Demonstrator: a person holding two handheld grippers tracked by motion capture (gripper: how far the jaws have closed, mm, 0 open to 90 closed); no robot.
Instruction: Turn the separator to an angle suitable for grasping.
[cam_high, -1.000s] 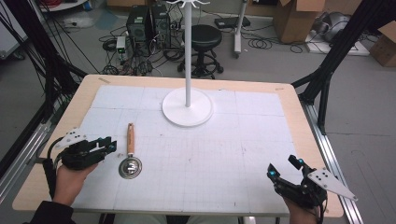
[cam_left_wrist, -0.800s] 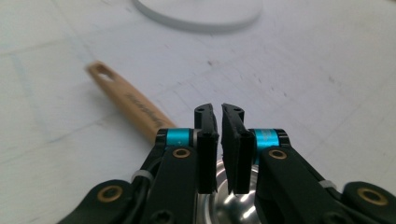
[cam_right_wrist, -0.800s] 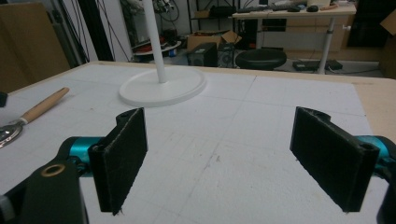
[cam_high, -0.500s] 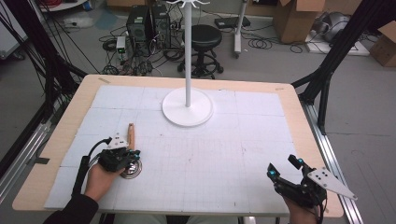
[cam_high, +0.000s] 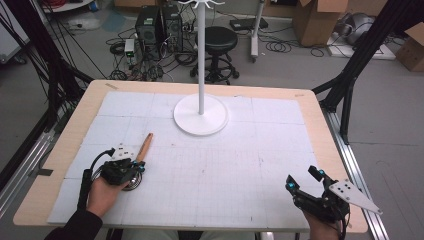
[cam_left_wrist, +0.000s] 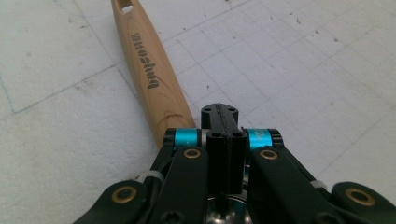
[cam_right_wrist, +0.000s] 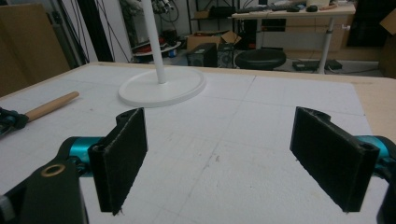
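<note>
A utensil with a wooden handle (cam_high: 145, 148) (cam_left_wrist: 144, 70) and a round metal bowl (cam_high: 133, 183) lies at the front left of the white mat. My left gripper (cam_high: 134, 167) (cam_left_wrist: 219, 114) rests low over the join of handle and bowl, with its jaws pressed together just right of the handle's lower end. I cannot see anything between them. At the front right, a hand holds my right gripper (cam_high: 301, 178) (cam_right_wrist: 217, 158) wide open over bare mat, nothing between its pads. The handle (cam_right_wrist: 49, 106) also appears far off in the right gripper view.
A white stand with a round base (cam_high: 201, 116) (cam_right_wrist: 161, 88) and a tall pole rises at the back middle of the mat. The wooden table edge (cam_high: 345, 165) runs close on the right. Boxes, a stool and cables lie on the floor beyond.
My left gripper has moved right from the table's left edge and down onto the utensil, covering most of the metal bowl. The right gripper has stayed put.
</note>
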